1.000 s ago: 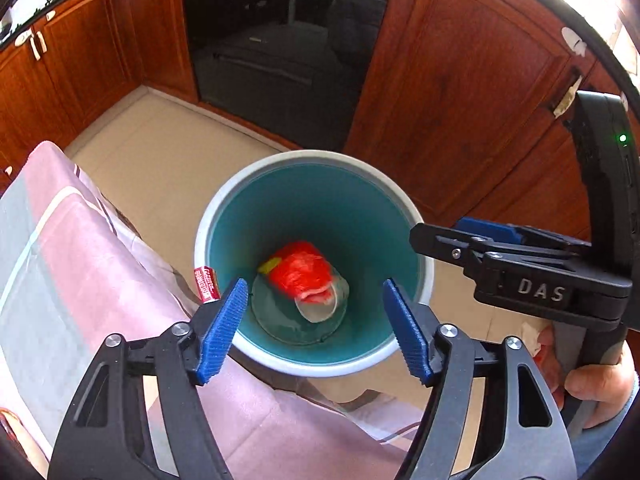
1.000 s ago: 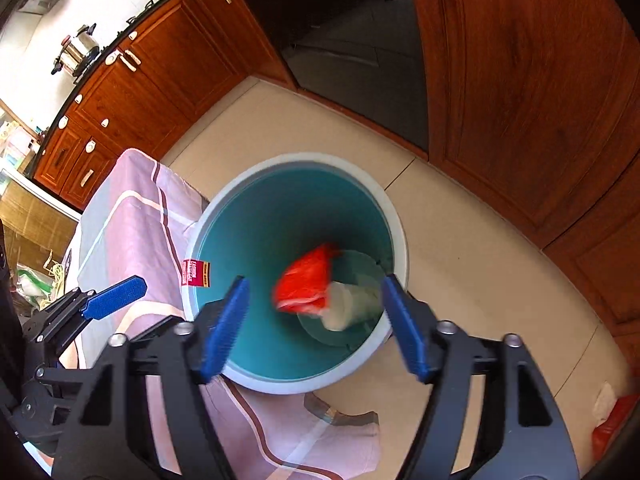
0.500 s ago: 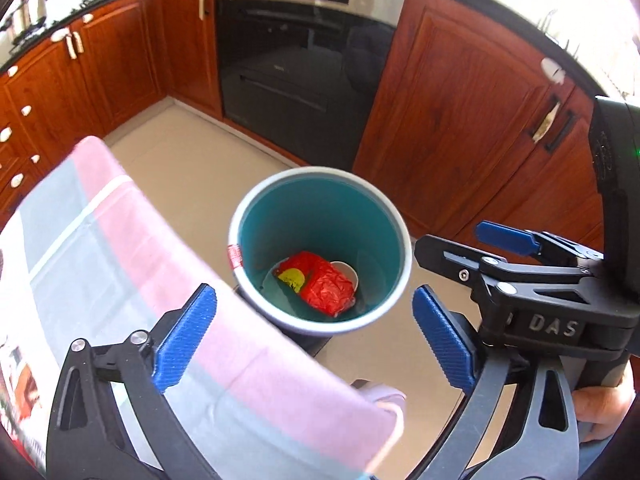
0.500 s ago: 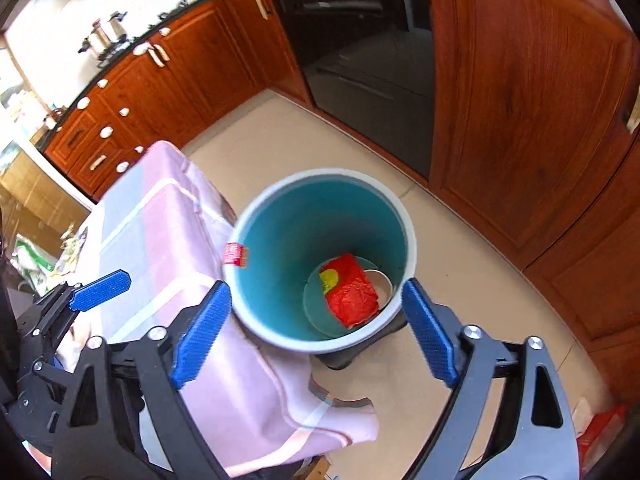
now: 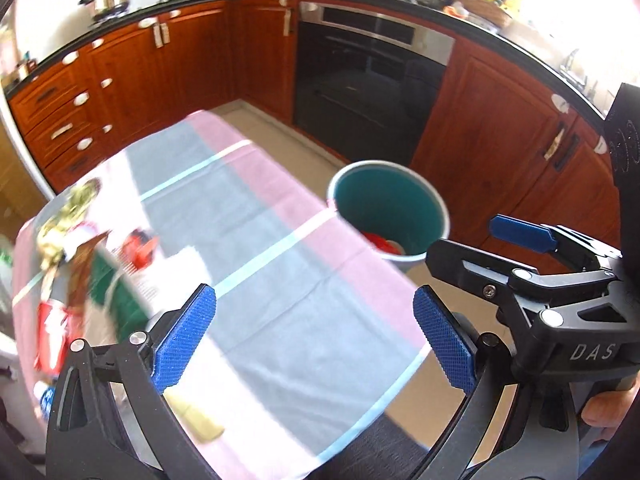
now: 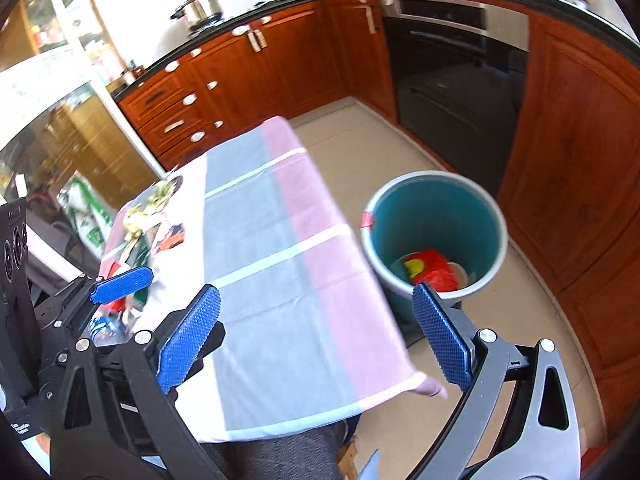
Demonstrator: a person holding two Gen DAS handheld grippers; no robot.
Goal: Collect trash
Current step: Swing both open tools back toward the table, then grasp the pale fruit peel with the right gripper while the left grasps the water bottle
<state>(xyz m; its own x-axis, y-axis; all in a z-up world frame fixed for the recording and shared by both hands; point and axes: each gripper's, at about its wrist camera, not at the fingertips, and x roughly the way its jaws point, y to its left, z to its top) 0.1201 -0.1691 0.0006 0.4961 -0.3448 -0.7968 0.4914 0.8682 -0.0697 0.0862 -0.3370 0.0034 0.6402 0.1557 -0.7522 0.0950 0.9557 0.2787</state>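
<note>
A teal bin [image 5: 390,208] [image 6: 434,232] with a pale rim stands on the floor at the table's far corner. A red wrapper [image 6: 430,270] [image 5: 380,242] and a white cup [image 6: 460,272] lie in its bottom. My left gripper [image 5: 314,338] hangs open over the pink and grey tablecloth [image 5: 260,240], nothing between its blue pads. My right gripper [image 6: 316,336] is still opening its jaws, also empty, above the cloth's [image 6: 272,240] near corner. Blurred packets and wrappers [image 5: 80,264] [image 6: 148,232] lie at the table's left end.
Red-brown cabinets [image 6: 248,76] and a black oven [image 5: 368,92] line the far wall beyond a beige floor [image 6: 352,136]. Pots [image 6: 200,8] stand on the counter. A yellow scrap [image 5: 196,416] lies near the table's front edge. A person's fingers [image 5: 608,408] hold the right tool.
Both grippers pulled back and rose from over the bin to above the table, and their jaws widened. The red wrapper settled in the bin's bottom. More kitchen came into view.
</note>
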